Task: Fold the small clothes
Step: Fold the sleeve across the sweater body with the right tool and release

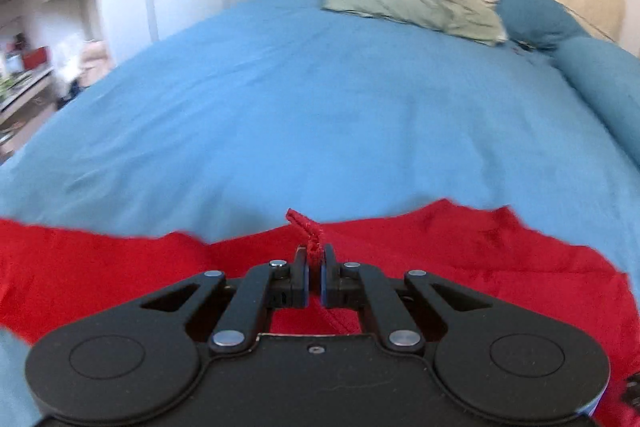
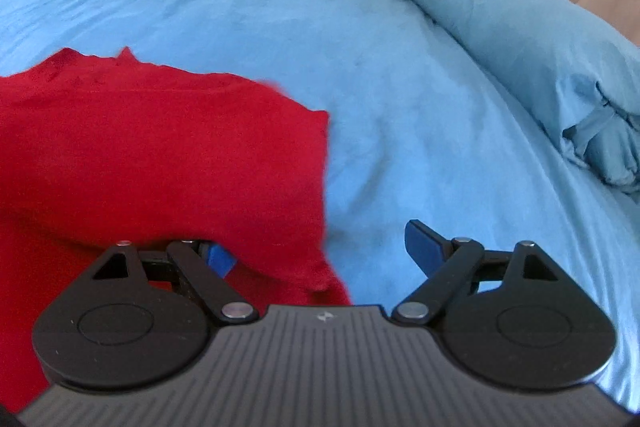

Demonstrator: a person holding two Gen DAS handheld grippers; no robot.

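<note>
A red garment (image 1: 460, 259) lies spread on the blue bedsheet (image 1: 320, 107). My left gripper (image 1: 315, 259) is shut on a pinched edge of it, and a small red fold sticks up between the pads. In the right wrist view the same red garment (image 2: 160, 155) covers the left half. Over its right edge my right gripper (image 2: 320, 251) stands open, the left fingertip (image 2: 218, 259) over the cloth and the right fingertip (image 2: 424, 247) over bare sheet. Nothing is pressed between its pads.
A green pillow (image 1: 416, 7) and a dark blue pillow (image 1: 532, 11) lie at the head of the bed. A rolled blue duvet (image 2: 520, 59) runs along the right side. White shelves (image 1: 48, 39) stand to the left of the bed.
</note>
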